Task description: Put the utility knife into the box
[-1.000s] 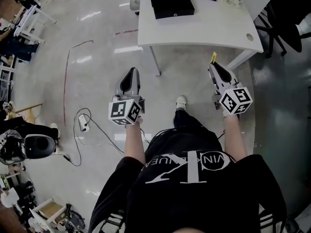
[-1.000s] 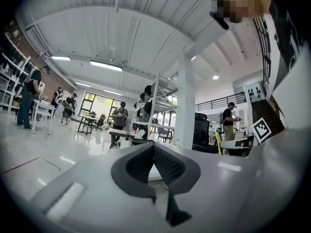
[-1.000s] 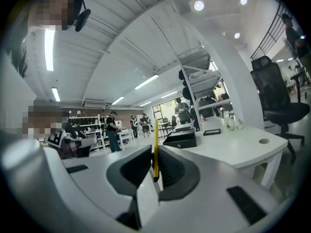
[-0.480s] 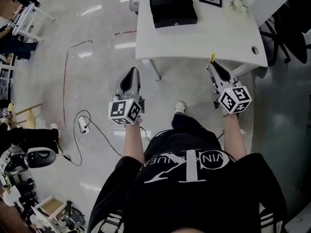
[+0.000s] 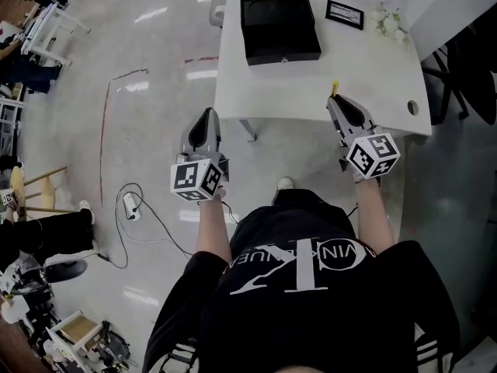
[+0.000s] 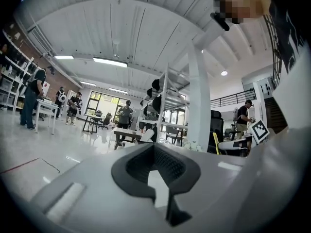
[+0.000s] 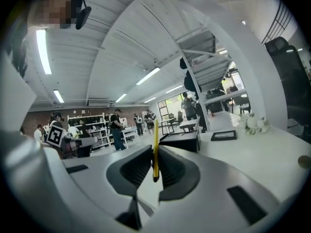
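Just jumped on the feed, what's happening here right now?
A person holds a claw in each hand. The right claw is shut on a yellow utility knife, at the near edge of the white table. The black box sits at the table's far side. The left claw is shut and empty, over the floor.

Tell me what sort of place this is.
Probably a large open lab or workshop hall: a polished floor, a white table bearing a black box, other people working at tables, and shelving racks behind.
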`<state>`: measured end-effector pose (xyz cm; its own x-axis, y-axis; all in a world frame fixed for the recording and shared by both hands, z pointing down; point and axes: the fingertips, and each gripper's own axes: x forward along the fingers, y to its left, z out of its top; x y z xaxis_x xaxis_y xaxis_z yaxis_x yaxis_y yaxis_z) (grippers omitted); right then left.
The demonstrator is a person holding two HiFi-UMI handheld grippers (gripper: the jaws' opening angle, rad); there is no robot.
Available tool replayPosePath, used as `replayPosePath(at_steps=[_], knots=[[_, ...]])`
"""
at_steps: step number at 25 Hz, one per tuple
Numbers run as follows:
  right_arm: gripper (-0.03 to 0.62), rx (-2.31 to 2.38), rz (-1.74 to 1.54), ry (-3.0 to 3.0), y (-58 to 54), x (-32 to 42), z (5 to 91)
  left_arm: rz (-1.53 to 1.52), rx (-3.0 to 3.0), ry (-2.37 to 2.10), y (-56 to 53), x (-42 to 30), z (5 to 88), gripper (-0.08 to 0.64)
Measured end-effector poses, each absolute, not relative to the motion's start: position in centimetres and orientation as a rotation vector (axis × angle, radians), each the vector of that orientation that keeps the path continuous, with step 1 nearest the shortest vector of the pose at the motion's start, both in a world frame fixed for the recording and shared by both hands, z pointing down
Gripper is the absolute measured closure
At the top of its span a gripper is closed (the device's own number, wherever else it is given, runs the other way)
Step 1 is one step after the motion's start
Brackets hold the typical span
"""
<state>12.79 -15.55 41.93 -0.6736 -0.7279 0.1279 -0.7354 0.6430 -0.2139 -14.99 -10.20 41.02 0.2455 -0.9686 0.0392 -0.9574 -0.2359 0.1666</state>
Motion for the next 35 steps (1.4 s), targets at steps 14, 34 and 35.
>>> replayPosePath(at_steps=[14, 34, 35], knots=[[0.543, 1.174, 0.441, -2.834, -19.9, 10.6, 43.3, -0.053, 2.325, -1.860, -13.8, -15.6, 41.7, 0.549], [0.543, 1.187, 0.395, -2.774, -32.1, 5.6, 42.9, -0.051, 2.357, -1.804, -27.2, -20.7, 41.4, 0.549], [0.543, 1.178, 0.389, -2.766, -32.6, 5.2, 43.1, -0.046, 2.356, -1.798, -27.8, -20.9, 41.7, 0.549]])
